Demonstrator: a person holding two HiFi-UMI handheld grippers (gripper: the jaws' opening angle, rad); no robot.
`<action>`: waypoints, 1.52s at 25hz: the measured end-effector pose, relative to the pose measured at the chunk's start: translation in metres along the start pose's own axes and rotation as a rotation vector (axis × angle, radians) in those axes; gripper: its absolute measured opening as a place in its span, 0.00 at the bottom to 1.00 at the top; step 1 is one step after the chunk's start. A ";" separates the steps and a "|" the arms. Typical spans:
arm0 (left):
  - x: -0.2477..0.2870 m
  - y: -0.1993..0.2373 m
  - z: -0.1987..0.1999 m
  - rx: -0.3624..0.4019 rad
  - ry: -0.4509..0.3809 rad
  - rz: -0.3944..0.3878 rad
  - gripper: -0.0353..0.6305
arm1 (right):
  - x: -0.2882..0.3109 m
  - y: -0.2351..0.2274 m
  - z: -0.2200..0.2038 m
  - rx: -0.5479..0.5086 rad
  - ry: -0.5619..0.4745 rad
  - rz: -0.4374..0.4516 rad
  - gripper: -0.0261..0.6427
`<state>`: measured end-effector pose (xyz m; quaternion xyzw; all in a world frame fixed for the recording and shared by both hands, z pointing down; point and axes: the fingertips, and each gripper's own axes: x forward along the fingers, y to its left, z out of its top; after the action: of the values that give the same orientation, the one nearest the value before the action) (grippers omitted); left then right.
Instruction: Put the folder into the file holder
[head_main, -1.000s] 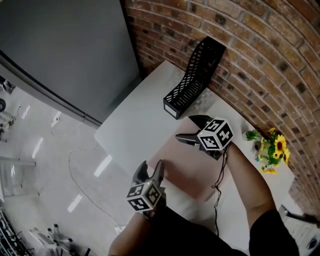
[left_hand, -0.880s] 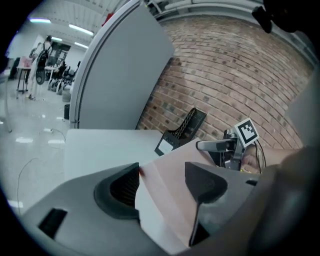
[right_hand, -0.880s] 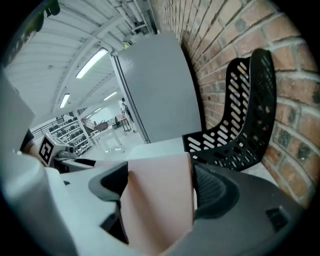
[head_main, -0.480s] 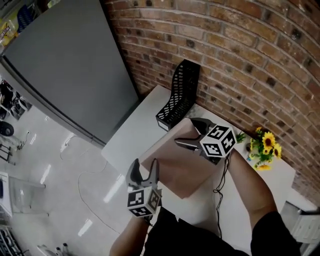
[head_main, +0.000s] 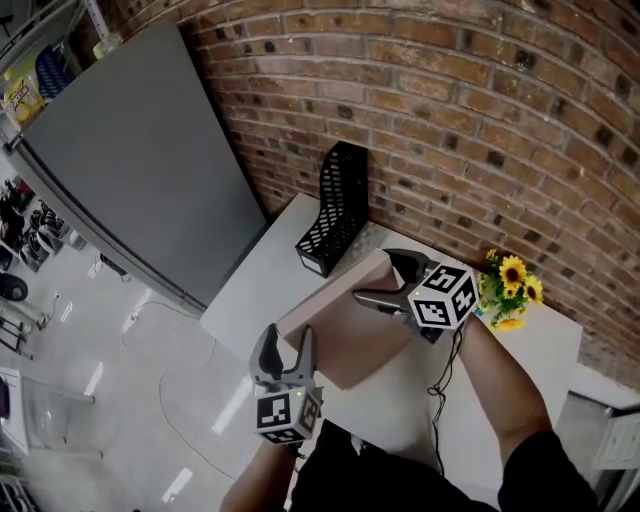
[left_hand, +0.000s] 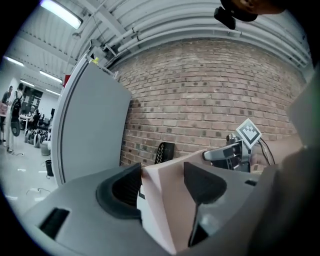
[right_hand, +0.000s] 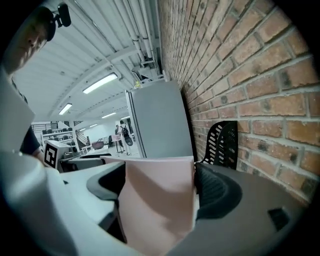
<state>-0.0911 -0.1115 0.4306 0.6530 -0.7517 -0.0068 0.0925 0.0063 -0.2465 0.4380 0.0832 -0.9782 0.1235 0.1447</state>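
Black mesh file holder (head_main: 335, 205) upright at far corner of white table (head_main: 255, 285), against brick wall (head_main: 500, 120). Sunflowers (head_main: 510, 285) just beside right gripper (head_main: 383, 277). Pink folder (head_main: 340, 325) tilted, lifted off table, near holder. Left gripper (head_main: 286, 336) clamps its near corner. Right jaws opening, folder between them. Grey panel (head_main: 130, 160) left, pale floor (head_main: 80, 380) below.

One folder (head_main: 340, 330); one file holder (head_main: 338, 205); one bouquet (head_main: 505, 290)
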 end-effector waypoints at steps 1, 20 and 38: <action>-0.004 -0.006 0.001 0.010 -0.005 -0.010 0.46 | -0.007 0.002 0.000 0.016 -0.014 -0.003 0.71; -0.061 -0.081 0.003 0.086 -0.054 -0.202 0.43 | -0.106 0.020 -0.020 0.245 -0.104 -0.098 0.63; -0.059 -0.106 -0.018 0.144 0.114 -0.733 0.50 | -0.145 0.054 -0.040 0.245 -0.158 -0.238 0.62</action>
<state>0.0227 -0.0672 0.4264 0.8829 -0.4601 0.0497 0.0796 0.1434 -0.1654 0.4195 0.2248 -0.9474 0.2168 0.0699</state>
